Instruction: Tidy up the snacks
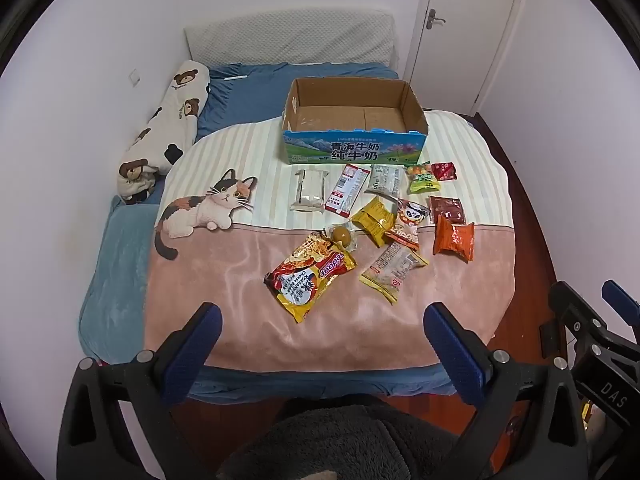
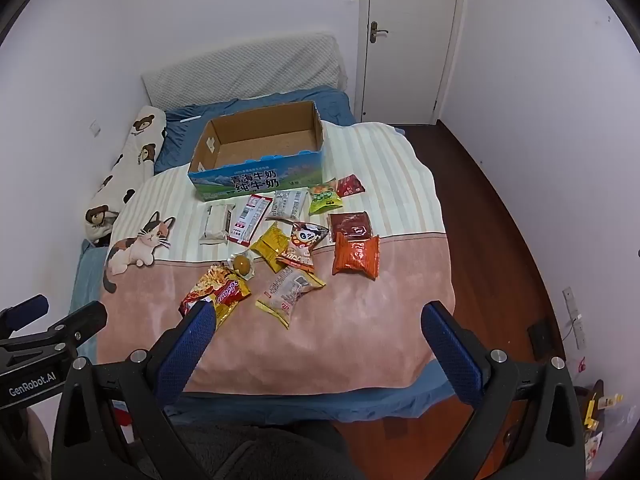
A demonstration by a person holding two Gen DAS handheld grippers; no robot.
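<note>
An empty cardboard milk box with a blue printed front stands on the bed. Several snack packets lie in front of it: a red-yellow noodle pack, an orange packet, a panda packet, a wrapped egg and others. My left gripper is open and empty above the bed's near edge. My right gripper is open and empty there too, its left finger over the noodle pack's corner.
A cat-print blanket covers the blue bed. A bear-print bolster lies at the left by the wall. A white door and dark wood floor are at the right.
</note>
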